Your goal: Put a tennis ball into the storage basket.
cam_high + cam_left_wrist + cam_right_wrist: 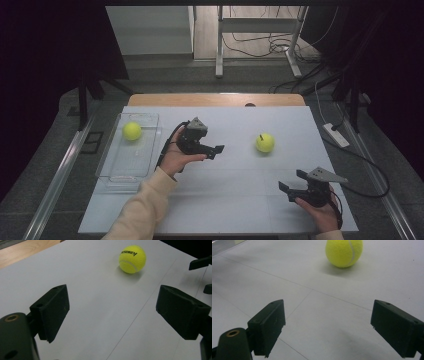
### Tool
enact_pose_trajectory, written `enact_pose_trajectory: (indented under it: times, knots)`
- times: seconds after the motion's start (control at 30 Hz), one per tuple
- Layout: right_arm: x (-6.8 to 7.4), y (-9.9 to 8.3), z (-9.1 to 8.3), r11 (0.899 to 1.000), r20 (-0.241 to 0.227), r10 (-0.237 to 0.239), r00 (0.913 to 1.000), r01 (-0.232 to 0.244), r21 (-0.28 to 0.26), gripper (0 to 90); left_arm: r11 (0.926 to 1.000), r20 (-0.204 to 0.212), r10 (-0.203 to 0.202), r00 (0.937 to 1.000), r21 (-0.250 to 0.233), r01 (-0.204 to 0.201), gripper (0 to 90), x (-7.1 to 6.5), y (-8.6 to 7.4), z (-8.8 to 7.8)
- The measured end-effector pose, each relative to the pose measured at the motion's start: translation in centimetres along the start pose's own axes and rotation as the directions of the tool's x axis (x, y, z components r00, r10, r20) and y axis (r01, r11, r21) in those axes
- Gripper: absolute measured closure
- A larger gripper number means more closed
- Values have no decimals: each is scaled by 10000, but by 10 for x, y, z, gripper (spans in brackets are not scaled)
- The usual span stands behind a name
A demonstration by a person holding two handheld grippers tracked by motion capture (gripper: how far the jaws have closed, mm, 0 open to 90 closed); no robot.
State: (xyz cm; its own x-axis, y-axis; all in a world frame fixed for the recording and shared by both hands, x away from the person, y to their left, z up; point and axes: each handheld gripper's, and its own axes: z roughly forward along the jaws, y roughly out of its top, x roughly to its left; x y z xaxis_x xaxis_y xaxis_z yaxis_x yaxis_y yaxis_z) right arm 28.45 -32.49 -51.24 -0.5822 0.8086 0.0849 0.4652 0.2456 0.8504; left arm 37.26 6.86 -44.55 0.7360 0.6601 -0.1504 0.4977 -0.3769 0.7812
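Left gripper (216, 149) — jaws standing wide, gripping nothing — is aiming at the tennis ball (265, 142) sitting at its three o'clock on the table (240, 200); advisably straddling the ball's widest girth before closing.

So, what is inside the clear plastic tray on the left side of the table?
One yellow tennis ball lies at the far end of the clear tray. The rest of the tray looks bare. Nothing covers it.
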Motion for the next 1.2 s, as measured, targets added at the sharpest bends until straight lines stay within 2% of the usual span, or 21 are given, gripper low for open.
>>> enact_pose_trajectory:
  times: [0.47, 0.83, 1.2]
  knots:
    - [0, 0, 1, 10000, -41, -16, 10000, 16, 31, 120, 9992, 62, 195, 9998, 335, -197, 129, -3, 11, 16]
    - [1, 0, 2, 10000, -34, -32, 10000, 32, 43, 121, 9989, 123, 207, 9997, 406, -212, 130, -6, 16, 24]
    - [0, 0, 1, 10000, -61, 31, 10000, -30, 18, 122, 9982, 212, 399, 9990, 435, -408, 129, -10, 22, 32]
